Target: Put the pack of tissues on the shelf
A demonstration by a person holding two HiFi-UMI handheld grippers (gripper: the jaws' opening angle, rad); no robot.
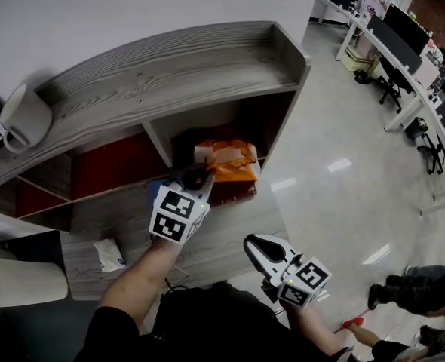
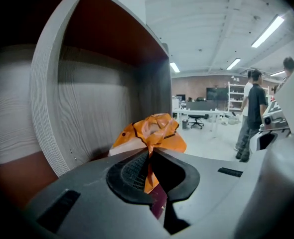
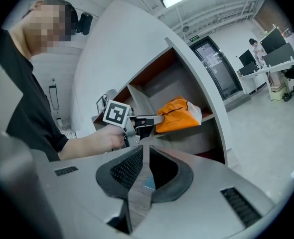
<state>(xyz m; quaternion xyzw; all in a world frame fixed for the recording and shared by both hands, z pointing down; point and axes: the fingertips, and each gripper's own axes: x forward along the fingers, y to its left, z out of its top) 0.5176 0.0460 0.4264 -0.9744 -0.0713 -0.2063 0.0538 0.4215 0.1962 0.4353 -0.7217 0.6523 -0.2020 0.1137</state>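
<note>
The placing step looks nearly complete. The orange pack of tissues [image 1: 226, 161] is inside the right-hand compartment of the grey wooden shelf [image 1: 170, 74], at the level of the middle board and near its front edge. From the right gripper view it appears to rest on that board rather than hang above it, though the contact line itself is hard to make out. The left gripper [image 1: 202, 173] reaches in from the front with its jaws clenched on a gathered fold of the pack's orange wrapper. In the left gripper view the film is pinched flat between the two pads, and the bulk of the pack bulges just beyond the tips. The right gripper [image 1: 251, 241] hangs lower and well apart from the shelf, over the pale floor. Its jaws are closed together with nothing between them, so it takes no part in this step. What remains, as I judge it, is the let-go: the left jaws need to part enough for the wrapper to slip free, and the gripper should then draw straight back out of the compartment without dragging the film. Because the pack sits close to the board's edge, a small nudge inward before releasing would make it safer — thin wrapper can cling to a pad and pull the pack forward.
</note>
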